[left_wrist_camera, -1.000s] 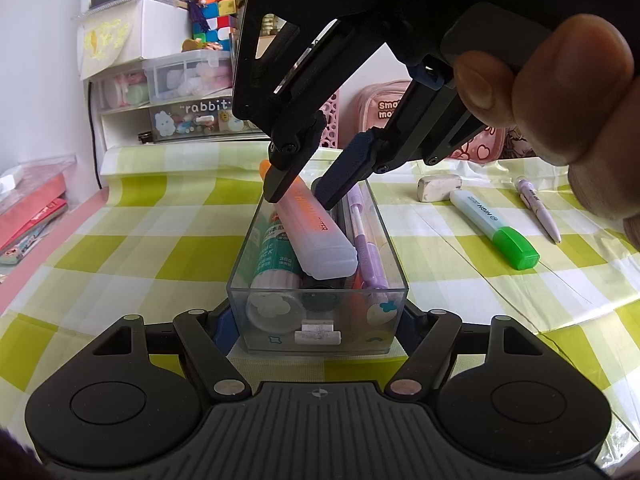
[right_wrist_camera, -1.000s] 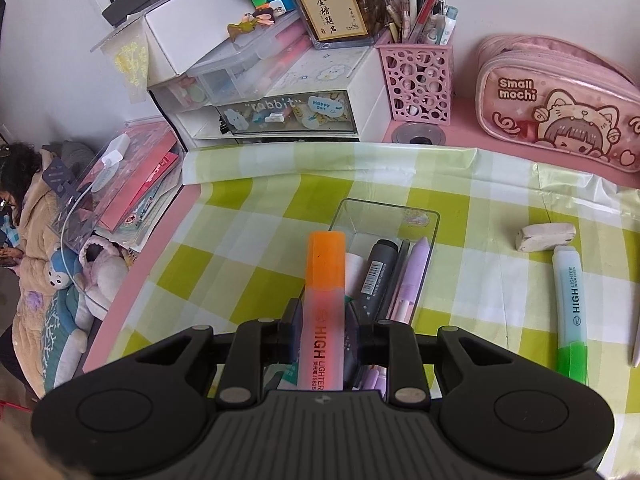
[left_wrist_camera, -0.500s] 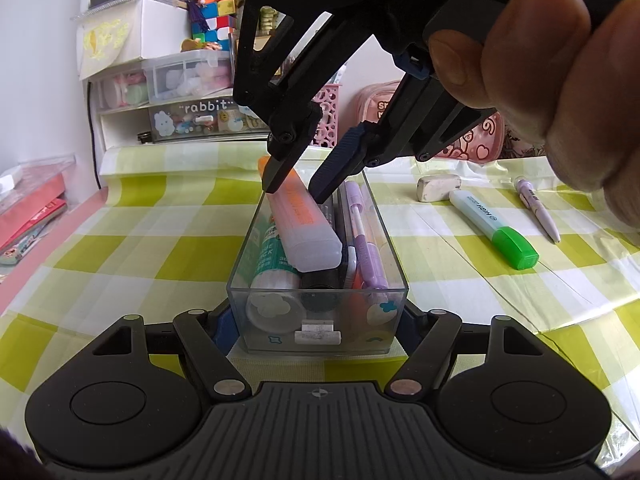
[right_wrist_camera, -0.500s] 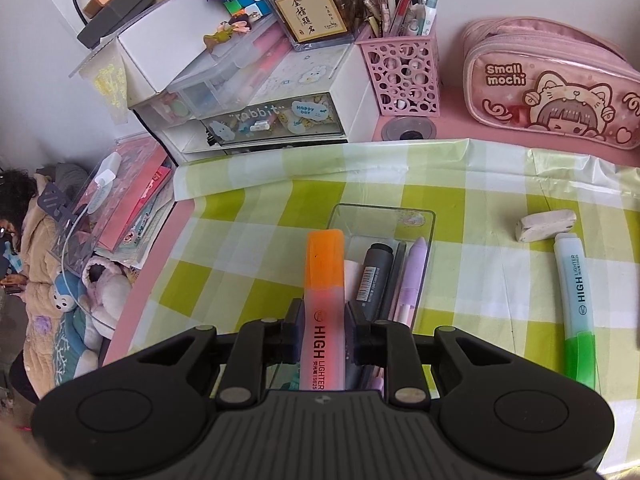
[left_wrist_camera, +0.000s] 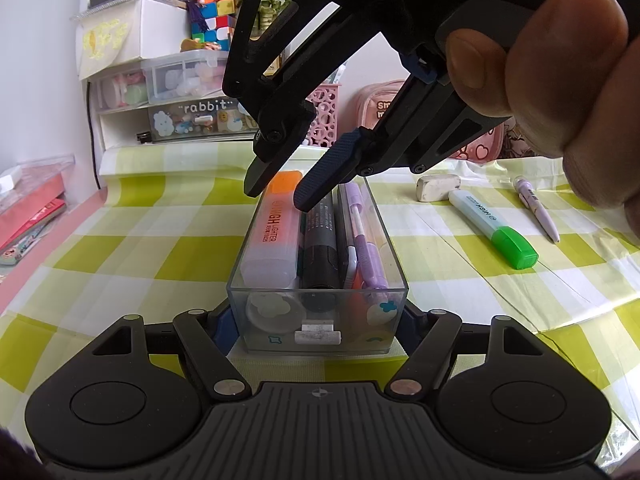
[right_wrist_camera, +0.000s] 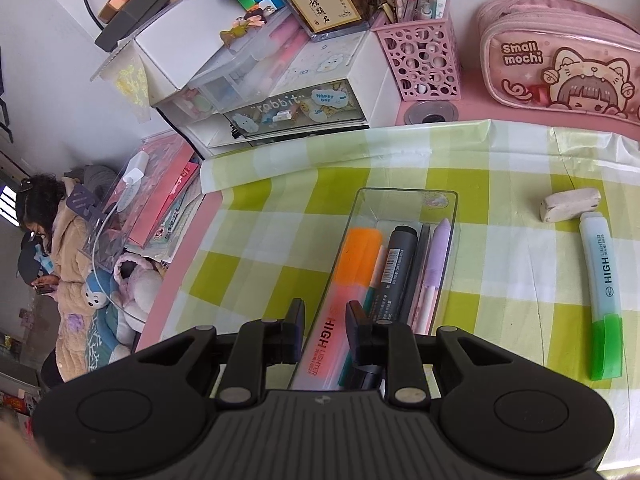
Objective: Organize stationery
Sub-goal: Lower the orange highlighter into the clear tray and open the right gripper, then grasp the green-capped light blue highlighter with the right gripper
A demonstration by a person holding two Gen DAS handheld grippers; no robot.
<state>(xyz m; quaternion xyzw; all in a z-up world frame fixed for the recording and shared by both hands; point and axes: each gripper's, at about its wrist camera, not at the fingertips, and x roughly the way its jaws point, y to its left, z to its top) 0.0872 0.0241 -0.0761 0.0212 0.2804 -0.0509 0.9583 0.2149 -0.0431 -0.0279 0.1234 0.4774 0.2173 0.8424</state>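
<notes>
The orange highlighter (left_wrist_camera: 272,236) is lying flat in the clear box (left_wrist_camera: 394,248), along its left wall, beside a black marker (left_wrist_camera: 320,240) and purple pens (left_wrist_camera: 366,240). The right gripper (left_wrist_camera: 276,198) is hanging over the highlighter's orange cap; its fingers (right_wrist_camera: 294,330) are standing slightly spread on either side of the barrel, clear of it, as the right wrist view is showing. The left wrist view alone is showing the left gripper (left_wrist_camera: 316,318) pinching the box's near end between its fingers, and the hand (left_wrist_camera: 560,80) gripping the right tool. Both views are showing a green highlighter (right_wrist_camera: 602,300), an eraser (right_wrist_camera: 570,204) just beyond it, and the checked cloth (right_wrist_camera: 280,240). A further purple pen (left_wrist_camera: 538,212) is appearing only in the left view.
</notes>
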